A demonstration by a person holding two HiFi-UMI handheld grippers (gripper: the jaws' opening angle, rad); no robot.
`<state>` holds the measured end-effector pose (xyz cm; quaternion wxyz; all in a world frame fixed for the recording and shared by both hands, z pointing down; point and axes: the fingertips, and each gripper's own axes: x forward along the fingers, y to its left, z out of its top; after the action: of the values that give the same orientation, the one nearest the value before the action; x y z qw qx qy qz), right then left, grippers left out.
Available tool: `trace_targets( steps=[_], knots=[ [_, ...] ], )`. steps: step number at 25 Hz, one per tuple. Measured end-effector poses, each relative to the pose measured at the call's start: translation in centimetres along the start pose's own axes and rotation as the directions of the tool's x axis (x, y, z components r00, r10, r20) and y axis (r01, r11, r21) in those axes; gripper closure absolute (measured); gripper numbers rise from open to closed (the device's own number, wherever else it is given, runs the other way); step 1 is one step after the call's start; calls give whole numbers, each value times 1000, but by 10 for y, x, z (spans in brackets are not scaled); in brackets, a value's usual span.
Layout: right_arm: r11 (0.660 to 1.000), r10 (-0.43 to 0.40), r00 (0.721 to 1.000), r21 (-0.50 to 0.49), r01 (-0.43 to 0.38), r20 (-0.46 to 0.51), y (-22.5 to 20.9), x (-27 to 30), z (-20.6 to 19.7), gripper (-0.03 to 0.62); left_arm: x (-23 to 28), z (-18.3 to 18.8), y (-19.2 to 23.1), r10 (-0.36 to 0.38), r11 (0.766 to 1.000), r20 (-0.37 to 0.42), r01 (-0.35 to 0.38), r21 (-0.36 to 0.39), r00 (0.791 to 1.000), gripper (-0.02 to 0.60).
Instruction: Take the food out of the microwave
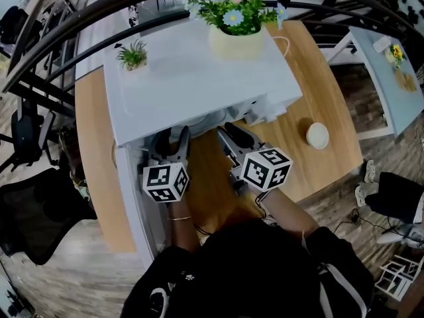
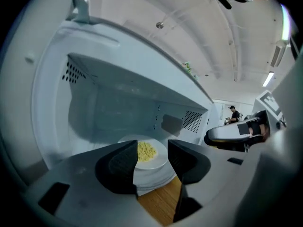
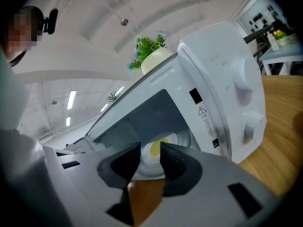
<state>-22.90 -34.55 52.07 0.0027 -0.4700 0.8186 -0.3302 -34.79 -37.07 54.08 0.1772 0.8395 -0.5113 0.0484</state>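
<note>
The white microwave (image 1: 199, 78) stands on a wooden table (image 1: 324, 85) with its door (image 1: 136, 204) swung open to the left. Inside, a white plate (image 2: 154, 161) with yellow food (image 2: 147, 151) rests on the turntable; the right gripper view shows the same plate (image 3: 158, 150). Both grippers hover side by side just in front of the opening. My left gripper (image 2: 152, 162) is open, with the plate seen farther back between its jaws and not touched. My right gripper (image 3: 150, 157) is open by a narrow gap, holding nothing. From the head view the left gripper (image 1: 171, 138) and right gripper (image 1: 232, 134) point into the cavity.
A flower pot (image 1: 235, 35) and a small green plant (image 1: 134, 55) sit on top of the microwave. A small round white dish (image 1: 317, 136) lies on the table to the right. A black chair (image 1: 33, 217) stands at the left, a white side table (image 1: 391, 78) at the right.
</note>
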Motion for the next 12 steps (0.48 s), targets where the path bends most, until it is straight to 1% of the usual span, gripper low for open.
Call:
trace_targets(
  steps=[4, 8, 12],
  knots=[
    [999, -34, 999, -18, 34, -16, -11, 21, -5, 456, 12, -14, 9, 12, 1000, -43, -12, -4, 999, 397],
    [998, -60, 998, -37, 58, -33, -19, 41, -7, 435, 19, -24, 16, 18, 999, -70, -20, -33, 997, 382],
    [995, -88, 994, -45, 85, -61, -26, 60, -12, 406, 24, -30, 28, 52, 998, -96, -55, -33, 994, 374]
  ],
)
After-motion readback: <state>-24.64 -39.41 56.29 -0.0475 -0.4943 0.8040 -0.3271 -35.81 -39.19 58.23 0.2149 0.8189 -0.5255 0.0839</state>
